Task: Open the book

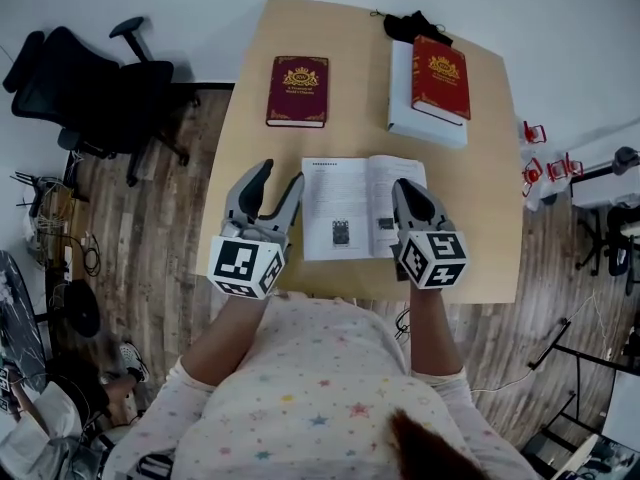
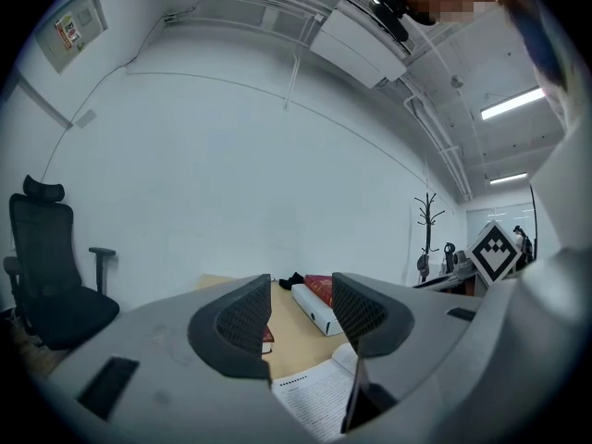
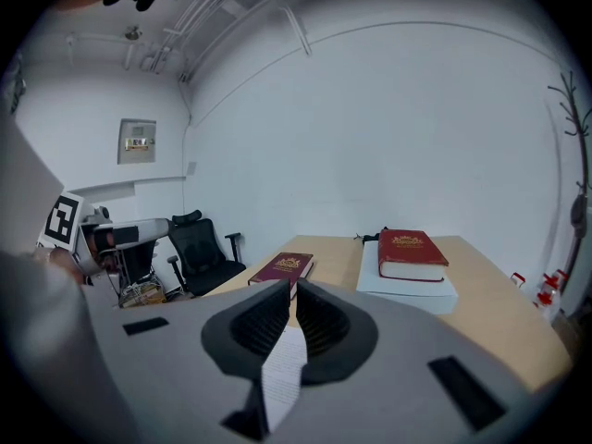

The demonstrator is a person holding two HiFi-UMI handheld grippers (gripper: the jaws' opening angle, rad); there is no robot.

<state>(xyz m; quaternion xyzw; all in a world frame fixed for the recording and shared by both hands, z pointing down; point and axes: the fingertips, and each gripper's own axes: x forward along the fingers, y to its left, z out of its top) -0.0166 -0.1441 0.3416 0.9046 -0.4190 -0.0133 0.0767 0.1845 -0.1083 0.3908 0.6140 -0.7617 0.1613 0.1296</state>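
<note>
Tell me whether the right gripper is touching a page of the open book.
Touching. The right gripper view shows the right gripper with jaws closed on a printed page.

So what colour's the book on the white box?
The book is red with gold; clearest in head view.

Matt wood tbl (image 1: 360, 88), white paper bk (image 1: 345, 193)

Honestly, nothing here is readable. The open book (image 1: 360, 208) mid-frame on the table (image 1: 350, 58) is full of print, but it's way too tiny. The maroon book (image 1: 298, 90) and red book (image 1: 441, 76) up top have gold crests with title lines, just smudges. The wall notice (image 2: 74, 28), upper left in the left gripper view, is illegible too.
</note>
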